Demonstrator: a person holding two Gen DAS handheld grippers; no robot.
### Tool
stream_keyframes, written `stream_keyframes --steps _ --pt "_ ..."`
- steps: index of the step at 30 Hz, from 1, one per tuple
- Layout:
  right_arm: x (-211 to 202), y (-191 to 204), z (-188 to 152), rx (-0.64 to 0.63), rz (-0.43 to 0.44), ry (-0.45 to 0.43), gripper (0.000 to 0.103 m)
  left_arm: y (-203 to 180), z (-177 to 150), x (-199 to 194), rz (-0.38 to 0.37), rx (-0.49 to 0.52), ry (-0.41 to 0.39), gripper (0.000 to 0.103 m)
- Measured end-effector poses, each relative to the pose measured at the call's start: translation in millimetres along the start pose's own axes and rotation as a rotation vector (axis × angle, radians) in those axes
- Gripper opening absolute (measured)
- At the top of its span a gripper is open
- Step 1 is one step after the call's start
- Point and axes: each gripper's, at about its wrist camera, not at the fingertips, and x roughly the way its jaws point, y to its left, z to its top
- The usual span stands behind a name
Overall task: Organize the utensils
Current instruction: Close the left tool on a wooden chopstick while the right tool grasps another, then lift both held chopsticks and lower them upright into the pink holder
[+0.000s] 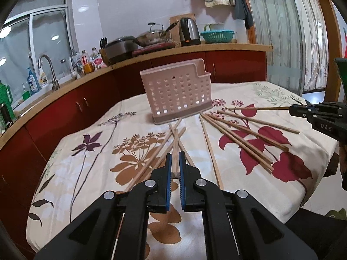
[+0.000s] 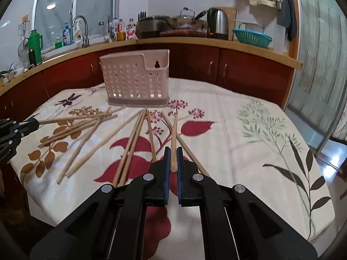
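Observation:
A pink perforated utensil holder (image 1: 176, 94) stands upright at the far middle of the table; it also shows in the right wrist view (image 2: 135, 79). Several wooden chopsticks (image 1: 240, 136) lie scattered on the flowered cloth in front of it, and they show in the right wrist view (image 2: 86, 130) too. My left gripper (image 1: 175, 159) is shut on a chopstick (image 1: 175, 149) that points toward the holder. My right gripper (image 2: 173, 155) is shut on another chopstick (image 2: 174, 138), also pointing toward the holder. The right gripper shows at the right edge of the left wrist view (image 1: 303, 111).
The table (image 2: 249, 130) wears a flowered cloth and drops off at its front and right edges. Behind it runs a red-fronted kitchen counter (image 2: 216, 43) with a sink tap (image 2: 81, 28), bottles, pots, a kettle (image 2: 218, 23) and a teal colander (image 2: 251, 38).

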Motion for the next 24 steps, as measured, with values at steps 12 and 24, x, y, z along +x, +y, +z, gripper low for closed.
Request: stream_keyframes --steps 12,24 --pt "-28 6 13 -0.003 0.013 -0.080 0.006 3 7 -28 0.036 -0.007 -0.092 0.007" --pt "-47 12 21 -0.008 0.020 -0.135 0.006 9 17 -50 0.062 -0.039 -0.168 0.007"
